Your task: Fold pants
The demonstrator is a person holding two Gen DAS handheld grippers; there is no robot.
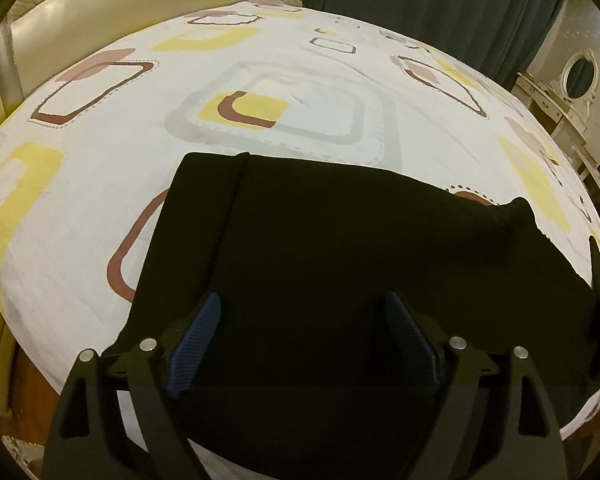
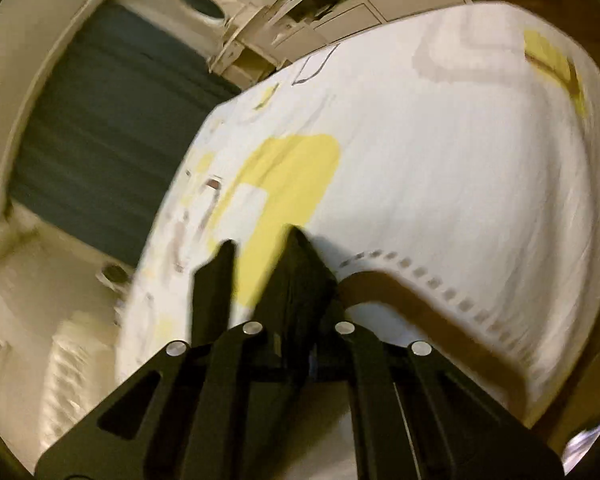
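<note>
Pants [image 1: 340, 248], black, lie on the patterned bed [image 1: 100, 160] and fill the lower middle of the left wrist view, already doubled lengthwise as far as we can judge, with a long edge running from the upper left of the cloth down toward our left gripper [image 1: 300, 344]. That gripper hangs over the near part of the cloth with its jaws spread wide, the blue pads [image 1: 198, 344] on either side and nothing pinched between them; we read this as a hover before picking a hold, since the cloth under it looks flat and unlifted. At the right of that view the cloth rises into a small peak [image 1: 520, 210], which suggests that it is being pulled up there, though we cannot see what pulls it. In the right wrist view, blurred by motion, our right gripper [image 2: 296, 248] has its jaws clenched together over the sheet. A dark strip [image 2: 214, 280] stands just left of the fingers; we cannot tell whether it is a fold of the pants caught in the grip or something else. If it is cloth, the clenched hold would serve to carry one end across for the next fold.
</note>
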